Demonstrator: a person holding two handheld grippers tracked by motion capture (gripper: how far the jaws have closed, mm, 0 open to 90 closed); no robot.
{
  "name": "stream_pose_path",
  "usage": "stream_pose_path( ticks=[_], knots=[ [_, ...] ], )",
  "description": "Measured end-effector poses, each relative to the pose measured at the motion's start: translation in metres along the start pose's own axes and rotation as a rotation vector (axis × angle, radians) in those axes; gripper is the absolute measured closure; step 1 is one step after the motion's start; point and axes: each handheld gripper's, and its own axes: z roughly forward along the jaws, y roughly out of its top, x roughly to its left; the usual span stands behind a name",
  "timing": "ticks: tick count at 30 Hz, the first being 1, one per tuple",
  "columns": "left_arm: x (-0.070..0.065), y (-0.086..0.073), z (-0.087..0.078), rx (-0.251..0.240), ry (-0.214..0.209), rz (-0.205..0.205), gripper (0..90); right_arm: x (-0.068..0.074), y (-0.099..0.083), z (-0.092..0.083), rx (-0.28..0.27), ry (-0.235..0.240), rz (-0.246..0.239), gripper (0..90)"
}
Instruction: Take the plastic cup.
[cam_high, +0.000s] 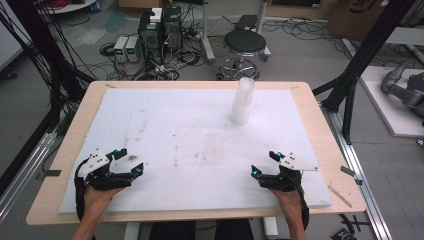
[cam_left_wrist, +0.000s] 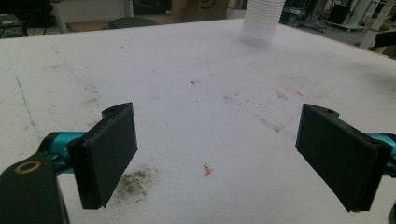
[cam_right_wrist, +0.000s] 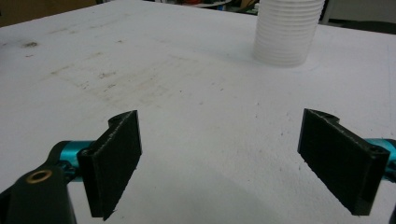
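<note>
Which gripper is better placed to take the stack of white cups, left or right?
Probably the right gripper. The stack of white cups stands upright on the far right part of the foam board, nearer that side. The left gripper would need to cross the board. Both are open.

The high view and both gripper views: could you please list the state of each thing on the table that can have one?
Left tongs: open, holding nothing, low over the near left of the foam sheet.
Right tongs: open, holding nothing, low over the near right.
Stack of white cups: upright, nested, standing alone at the far right of centre.
Foam sheet: lying flat on the table, stained with dark smudges.
</note>
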Motion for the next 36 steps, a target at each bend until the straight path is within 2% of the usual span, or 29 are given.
stream_pose_path(
  ticks=[7, 11, 13, 19, 21, 22, 23, 24, 26, 28, 29, 32, 36],
  knots=[
    [-0.001, 0.0, 0.0, 0.001, 0.004, 0.004, 12.5, 0.0, -0.001, -0.002, -0.018, -0.004, 0.011, 13.5],
    [0.0, 0.0, 0.0, 0.004, -0.004, -0.007, 12.5, -0.001, 0.0, -0.001, -0.009, 0.006, 0.009, 13.5],
    [0.0, 0.0, 0.0, 0.0, -0.002, -0.008, 12.5, -0.002, 0.001, -0.002, 0.003, 0.022, 0.024, 13.5],
    [0.001, 0.0, 0.001, 0.006, -0.023, -0.006, 12.5, -0.006, 0.016, -0.009, -0.004, 0.024, 0.02, 13.5],
    [0.002, 0.0, 0.0, 0.003, -0.028, -0.012, 12.5, -0.006, 0.026, -0.015, -0.005, 0.023, 0.018, 13.5],
    [0.002, 0.0, -0.001, -0.004, -0.028, -0.017, 12.5, -0.005, 0.036, -0.022, -0.033, 0.013, 0.004, 13.5],
    [0.002, 0.0, -0.001, -0.008, -0.024, -0.016, 12.5, -0.005, 0.036, -0.022, -0.033, 0.013, 0.004, 13.5],
    [0.001, 0.0, -0.001, -0.007, -0.021, -0.013, 12.5, -0.005, 0.047, -0.028, -0.05, 0.009, -0.002, 13.5],
    [0.001, 0.0, 0.0, 0.005, -0.02, -0.009, 12.5, -0.006, 0.052, -0.029, -0.052, 0.009, -0.007, 13.5],
    [0.002, 0.0, 0.001, 0.008, -0.025, -0.017, 12.5, -0.011, 0.074, -0.034, -0.05, 0.001, -0.024, 13.5],
    [0.003, 0.0, 0.0, 0.003, -0.028, -0.019, 12.5, -0.011, 0.074, -0.034, -0.05, 0.001, -0.024, 13.5],
    [0.003, 0.0, -0.001, -0.01, -0.028, -0.03, 12.5, -0.017, 0.1, -0.037, -0.046, -0.001, -0.037, 13.5],
    [0.002, 0.0, -0.001, -0.004, -0.023, -0.019, 12.5, -0.025, 0.128, -0.035, -0.032, -0.016, -0.051, 13.5]
  ],
)
